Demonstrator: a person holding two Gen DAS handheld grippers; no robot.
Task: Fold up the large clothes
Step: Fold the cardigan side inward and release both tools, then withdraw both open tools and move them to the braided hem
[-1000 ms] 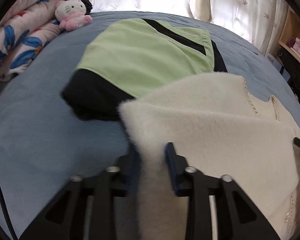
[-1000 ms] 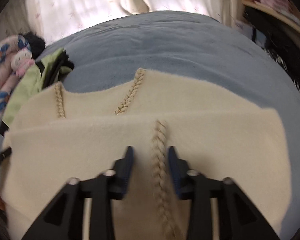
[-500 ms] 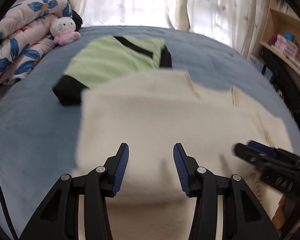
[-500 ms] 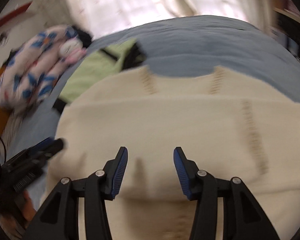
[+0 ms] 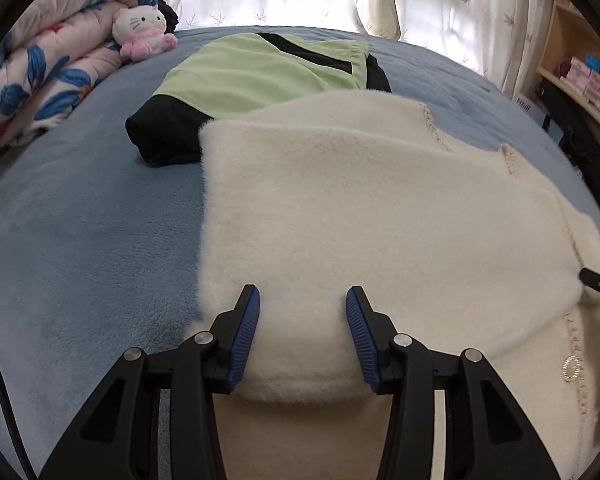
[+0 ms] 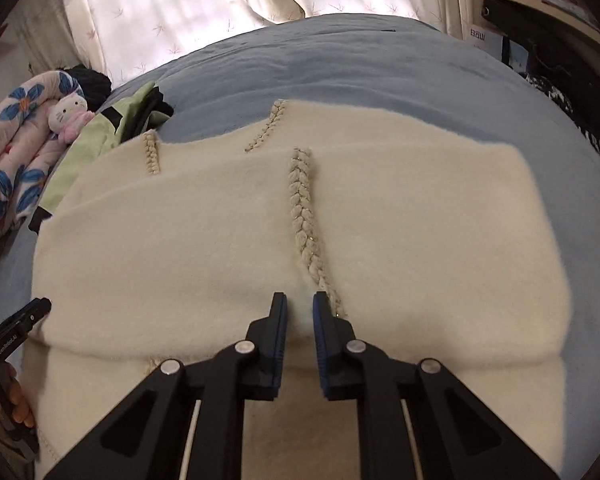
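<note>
I'm looking across the blue bed blanket (image 5: 72,240), and the cream fleece sweater (image 5: 380,216) is lying folded over on it, right in front of both grippers. From the left wrist, my left gripper (image 5: 303,320) is sitting wide open over the near folded edge, with nothing caught between its fingers. The right wrist view is showing what that one barely catches: the braided trim (image 6: 304,216) running down the fold. There my right gripper (image 6: 299,312) is nearly closed, pinching a small ridge of the fleece just beside that braid. Only the left view is giving me the green and black garment (image 5: 256,80) in full behind the sweater. The Hello Kitty plush (image 5: 142,30) is leaning on the floral quilt (image 5: 40,76).
</note>
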